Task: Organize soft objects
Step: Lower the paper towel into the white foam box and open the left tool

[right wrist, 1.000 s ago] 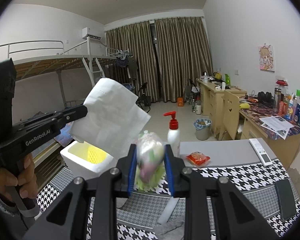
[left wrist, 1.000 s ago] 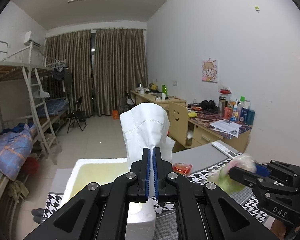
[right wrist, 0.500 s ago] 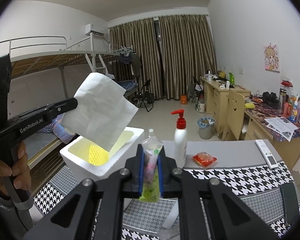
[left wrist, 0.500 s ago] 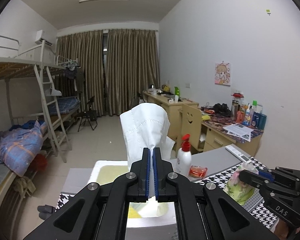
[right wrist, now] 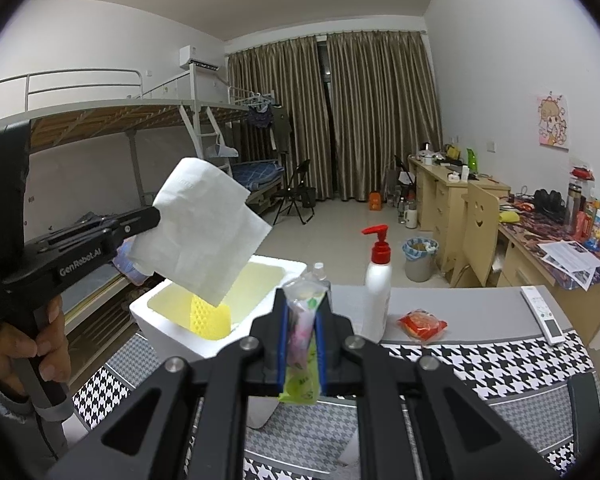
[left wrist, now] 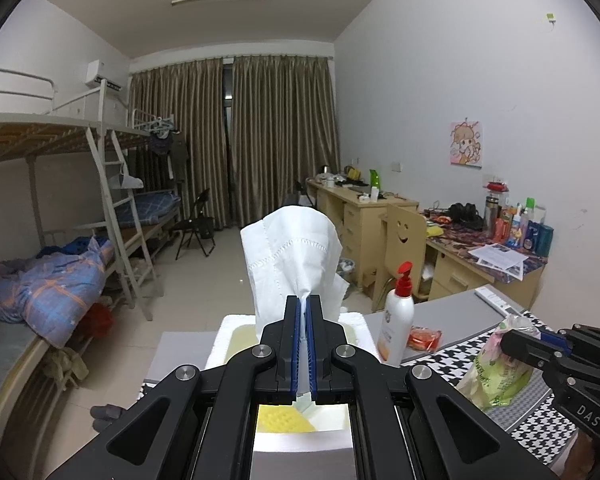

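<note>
My left gripper [left wrist: 303, 312] is shut on a white paper tissue [left wrist: 292, 256] that stands up from its pads. In the right wrist view the same left gripper [right wrist: 156, 216] holds that tissue [right wrist: 200, 232] in the air above a white foam box [right wrist: 172, 328]. A yellow foam net [right wrist: 210, 318] lies inside the box. My right gripper [right wrist: 301, 320] is shut on a soft green and pink plastic packet [right wrist: 300, 356], squeezed flat between the blue pads. In the left wrist view the packet [left wrist: 496, 368] hangs over the table at the right.
A white pump bottle with a red top [right wrist: 378, 284] stands on the grey table just right of the box, with a red snack pack [right wrist: 422, 326] beside it. A remote control [right wrist: 542, 314] lies at the far right. A houndstooth cloth [right wrist: 480, 360] covers the near table.
The right gripper closed tighter on the packet, squeezing it flat, and the packet stopped blurring. The left gripper with the tissue shifted so the box and pump bottle came more into its view.
</note>
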`<state>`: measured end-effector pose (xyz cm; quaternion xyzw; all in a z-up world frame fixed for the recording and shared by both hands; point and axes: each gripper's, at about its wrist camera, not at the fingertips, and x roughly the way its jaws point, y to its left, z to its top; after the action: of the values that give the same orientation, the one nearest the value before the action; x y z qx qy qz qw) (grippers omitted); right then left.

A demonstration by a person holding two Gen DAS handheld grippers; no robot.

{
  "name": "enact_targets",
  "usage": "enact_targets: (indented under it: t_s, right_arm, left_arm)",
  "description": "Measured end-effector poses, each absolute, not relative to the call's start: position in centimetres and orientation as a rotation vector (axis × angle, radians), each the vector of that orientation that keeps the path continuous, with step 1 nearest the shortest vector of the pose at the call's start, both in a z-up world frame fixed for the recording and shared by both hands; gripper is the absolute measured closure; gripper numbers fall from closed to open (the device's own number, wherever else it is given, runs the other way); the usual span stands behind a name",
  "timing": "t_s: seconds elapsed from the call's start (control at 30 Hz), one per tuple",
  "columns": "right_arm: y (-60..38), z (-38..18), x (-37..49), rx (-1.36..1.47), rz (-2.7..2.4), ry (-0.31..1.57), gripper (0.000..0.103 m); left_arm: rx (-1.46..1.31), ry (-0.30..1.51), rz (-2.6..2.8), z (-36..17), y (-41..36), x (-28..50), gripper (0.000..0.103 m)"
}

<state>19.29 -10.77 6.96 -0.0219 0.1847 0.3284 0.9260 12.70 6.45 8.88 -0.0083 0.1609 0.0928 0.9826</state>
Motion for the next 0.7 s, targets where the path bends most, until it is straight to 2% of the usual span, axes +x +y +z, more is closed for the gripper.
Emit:
enact_targets:
  t_s: [0.43, 0.53, 0.67, 0.7]
  right_arm:
    - [-9.8, 7.0, 19.4, -0.052, 0.685, 0.386, 0.088]
    - [-9.6, 7.0, 19.4, -0.053, 0.686, 0.389, 0.088]
    - [-9.0, 7.2, 19.6, -0.051, 0.683, 0.394, 0.088]
    - [-8.9, 7.2, 19.6, -0.052, 0.683, 0.394, 0.088]
  left_arm:
    - [-0.042, 0.400, 0.224, 7.0, 8.1, 14.2, 0.099]
    - [-0.044, 0.419, 0.225, 6.5, 8.5, 14.4, 0.093]
    - [-0.050, 0.435, 0.230, 5.9, 9.0, 14.5, 0.050]
    - [-0.055, 0.431, 0.231, 5.8, 9.2, 14.3, 0.044]
